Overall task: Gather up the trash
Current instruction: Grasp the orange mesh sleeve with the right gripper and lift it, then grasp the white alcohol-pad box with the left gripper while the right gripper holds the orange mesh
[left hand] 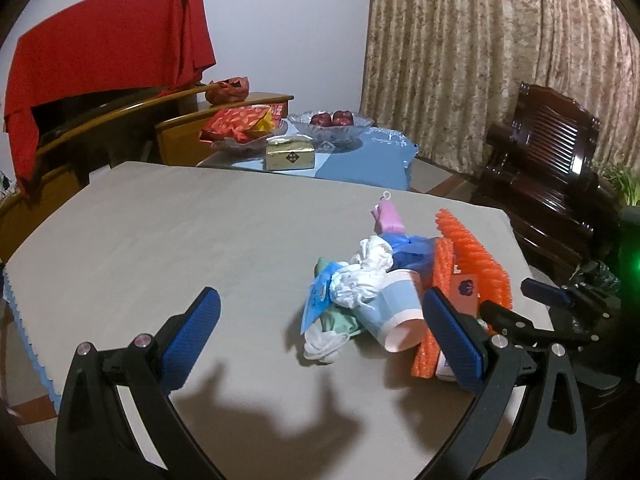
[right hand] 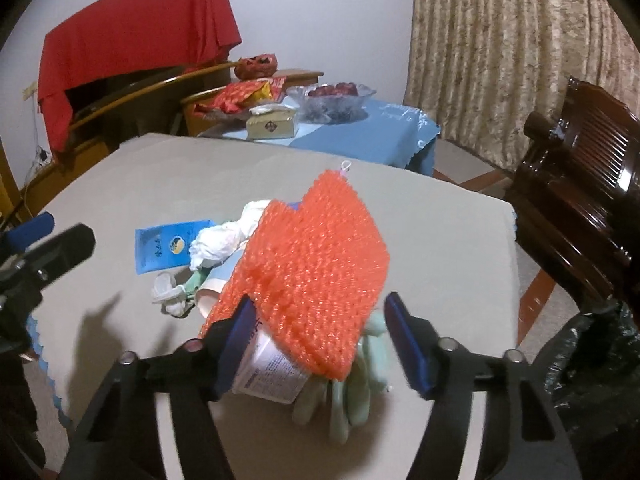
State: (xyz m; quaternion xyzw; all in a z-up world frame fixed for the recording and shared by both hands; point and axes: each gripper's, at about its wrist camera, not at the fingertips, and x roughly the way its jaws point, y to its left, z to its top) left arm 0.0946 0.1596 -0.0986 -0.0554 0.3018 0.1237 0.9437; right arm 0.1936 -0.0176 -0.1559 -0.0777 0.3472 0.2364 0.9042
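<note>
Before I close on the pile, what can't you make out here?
- Right wrist view: orange foam net covers most of the paper cup.
- Same view: white container's label blurred, unreadable.
- Left wrist view: left gripper's finger hides that container.
- Black bag, right edge: cut off.

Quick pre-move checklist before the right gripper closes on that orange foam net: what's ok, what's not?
1. Orange foam net lies between the right gripper jaws: ok.
2. Pads pressing the net: not ok, gap remains on the right side.
3. White container under the net could get caught too: not ok.
4. Left gripper open, nothing held: ok.
5. Paper cup lies clear of the right jaws: ok.
6. Black trash bag open to receive: cannot tell.
</note>
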